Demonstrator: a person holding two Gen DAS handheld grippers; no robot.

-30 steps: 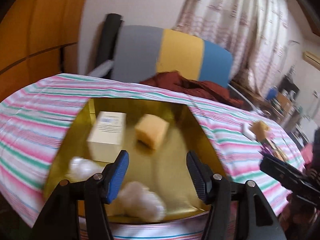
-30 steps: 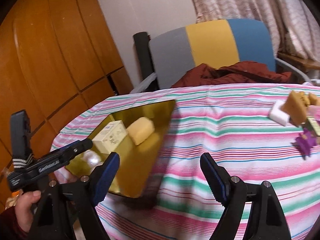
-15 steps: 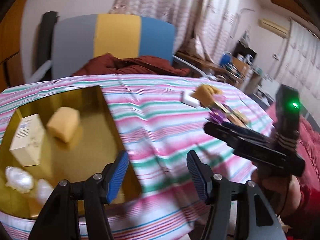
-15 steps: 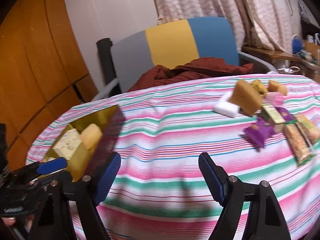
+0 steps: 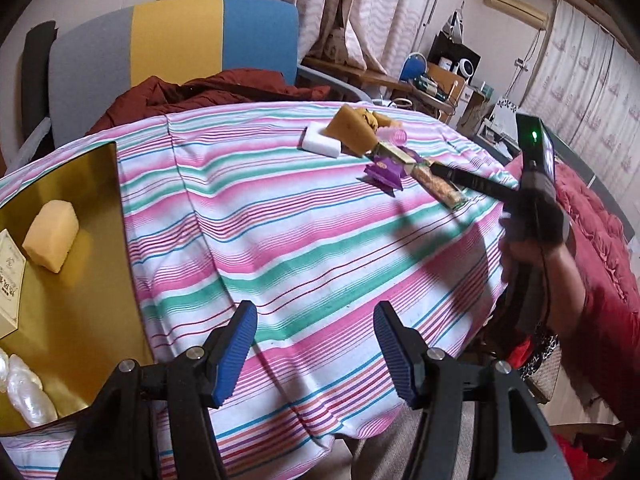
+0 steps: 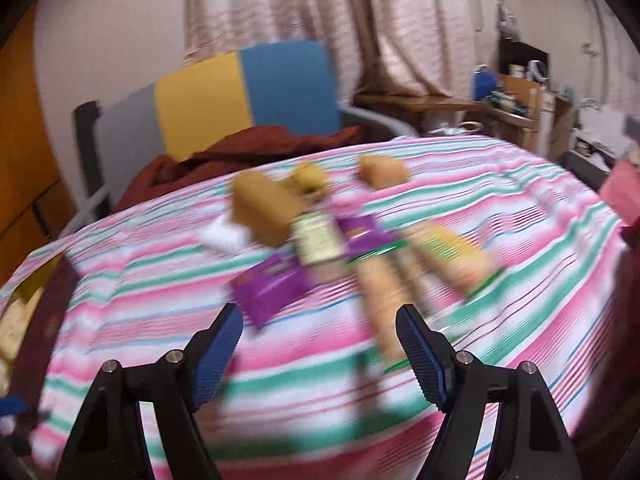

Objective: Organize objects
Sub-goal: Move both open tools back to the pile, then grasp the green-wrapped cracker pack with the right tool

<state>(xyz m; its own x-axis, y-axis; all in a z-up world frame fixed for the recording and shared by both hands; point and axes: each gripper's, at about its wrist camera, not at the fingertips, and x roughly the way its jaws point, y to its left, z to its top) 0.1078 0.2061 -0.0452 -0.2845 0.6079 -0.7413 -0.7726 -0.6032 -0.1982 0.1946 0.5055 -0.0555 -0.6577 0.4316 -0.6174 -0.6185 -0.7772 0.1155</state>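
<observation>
A gold tray (image 5: 80,272) at the table's left holds a yellow sponge (image 5: 50,236), a cream box (image 5: 10,280) and white pearly pieces (image 5: 24,388). A pile lies at the far right: a brown sponge (image 5: 352,130), a white block (image 5: 322,142), a purple packet (image 5: 384,172) and snack packets (image 5: 440,188). My left gripper (image 5: 316,344) is open and empty over the striped cloth. My right gripper (image 6: 320,348) is open and empty, just short of the purple packet (image 6: 272,280) and the long snack packets (image 6: 384,284); it also shows in the left wrist view (image 5: 472,182).
A grey, yellow and blue chair (image 5: 176,40) with a dark red garment (image 5: 208,88) stands behind the table. A red bedcover (image 5: 592,232) lies to the right. Cluttered shelves (image 5: 448,76) and curtains are at the back.
Both grippers have swung right, away from the gold tray. The right gripper has come close to the pile of packets and sponges. Both stay open.
</observation>
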